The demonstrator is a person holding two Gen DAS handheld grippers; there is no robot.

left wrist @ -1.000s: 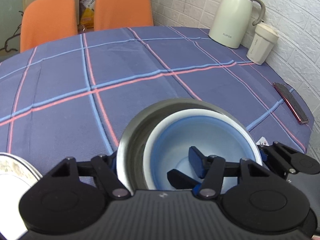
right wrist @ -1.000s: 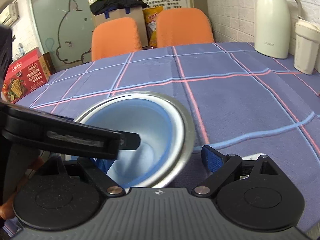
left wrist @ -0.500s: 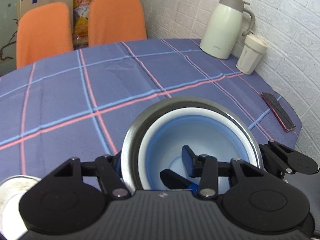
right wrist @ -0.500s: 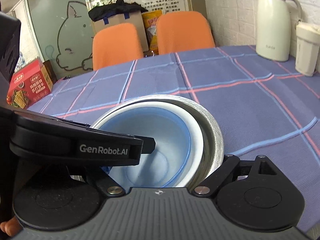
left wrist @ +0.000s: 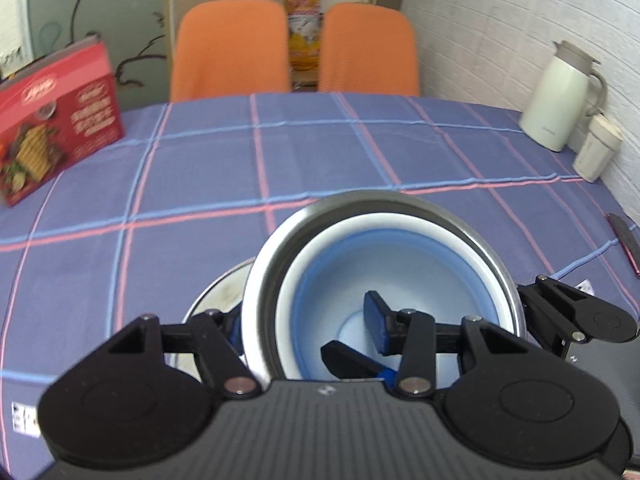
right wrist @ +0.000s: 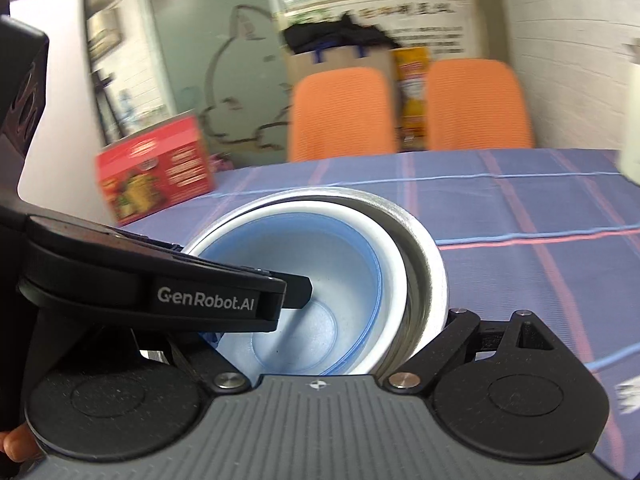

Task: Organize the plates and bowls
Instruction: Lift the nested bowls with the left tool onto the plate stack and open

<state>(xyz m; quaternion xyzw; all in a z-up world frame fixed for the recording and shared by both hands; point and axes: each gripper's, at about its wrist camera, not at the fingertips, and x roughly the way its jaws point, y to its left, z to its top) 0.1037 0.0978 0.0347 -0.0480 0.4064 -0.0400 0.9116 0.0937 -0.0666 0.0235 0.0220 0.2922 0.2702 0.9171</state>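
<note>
A steel bowl (left wrist: 352, 210) holds a nested white bowl (left wrist: 360, 226) and a blue bowl (left wrist: 384, 264). My left gripper (left wrist: 308, 328) is shut on the stack's near-left wall, one finger outside, one finger (left wrist: 376, 320) inside. My right gripper (right wrist: 332, 332) is shut on the stack's right wall; the same stack (right wrist: 424, 256) fills that view. The stack is lifted and hangs over a steel plate (left wrist: 220, 300) on the tablecloth. The left gripper's body (right wrist: 160, 292) crosses the right wrist view.
A red food box (left wrist: 56, 120) stands at the far left. A white jug (left wrist: 560, 96) and a cream tumbler (left wrist: 598, 148) stand at the far right by the wall. A dark phone (left wrist: 626, 240) lies at the right edge. Two orange chairs (left wrist: 296, 48) stand behind the table.
Both grippers carried the bowl stack up and to the left. The steel plate now lies under the stack, and the red box has come into the left wrist view.
</note>
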